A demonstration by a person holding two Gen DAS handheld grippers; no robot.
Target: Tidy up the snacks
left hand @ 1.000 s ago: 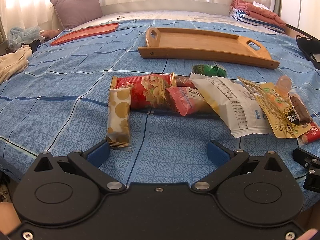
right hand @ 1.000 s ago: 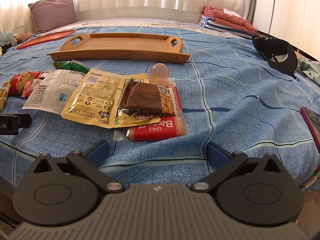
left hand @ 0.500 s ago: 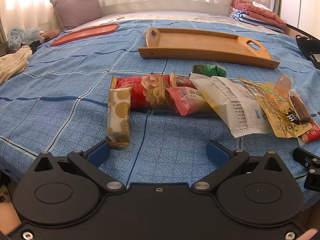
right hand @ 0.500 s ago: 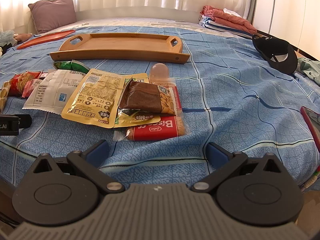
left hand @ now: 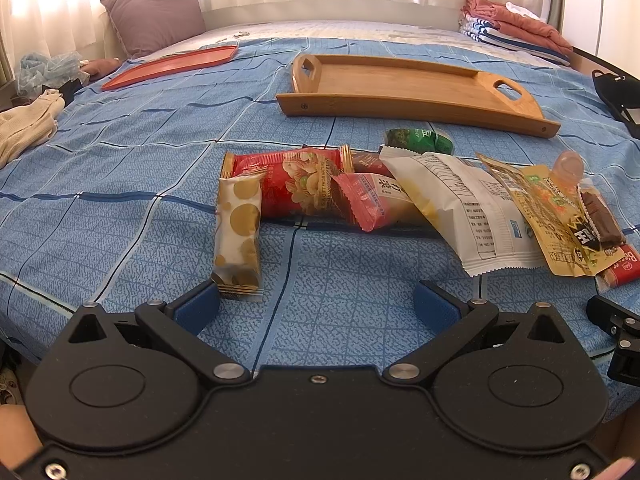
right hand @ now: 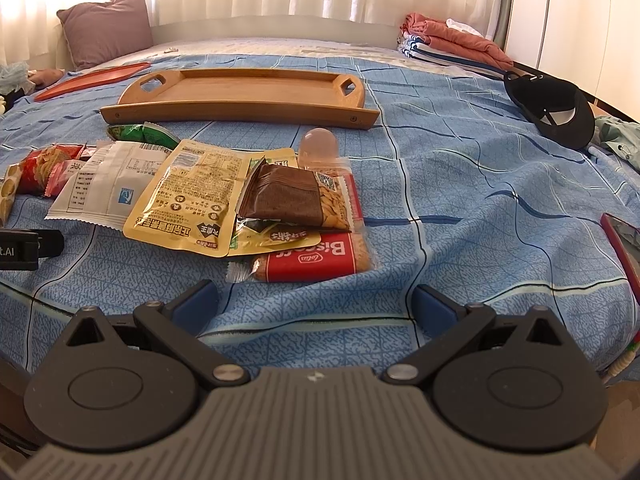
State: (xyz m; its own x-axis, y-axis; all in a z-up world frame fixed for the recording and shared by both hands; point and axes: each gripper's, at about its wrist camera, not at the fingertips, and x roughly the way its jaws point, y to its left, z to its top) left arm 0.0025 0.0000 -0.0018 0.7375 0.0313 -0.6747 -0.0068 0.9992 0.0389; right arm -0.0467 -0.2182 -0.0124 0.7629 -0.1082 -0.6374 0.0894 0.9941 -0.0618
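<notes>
A row of snack packets lies on the blue bedspread: a white-and-gold bar (left hand: 238,236), a red nut packet (left hand: 296,186), a pink packet (left hand: 368,206), a white packet (left hand: 468,208), a green packet (left hand: 420,140), yellow packets (right hand: 192,200), a brown bar (right hand: 294,198), a red biscuit pack (right hand: 312,258) and a jelly cup (right hand: 318,146). An empty wooden tray (left hand: 404,88) (right hand: 248,90) sits behind them. My left gripper (left hand: 316,304) is open and empty just before the gold bar. My right gripper (right hand: 314,304) is open and empty just before the biscuit pack.
A red tray (left hand: 172,66) and a purple pillow (left hand: 154,16) lie at the back left. Folded clothes (right hand: 452,46) are at the back right, a black cap (right hand: 554,106) at the right, and a red phone (right hand: 624,248) near the right edge. Beige cloth (left hand: 24,128) lies left.
</notes>
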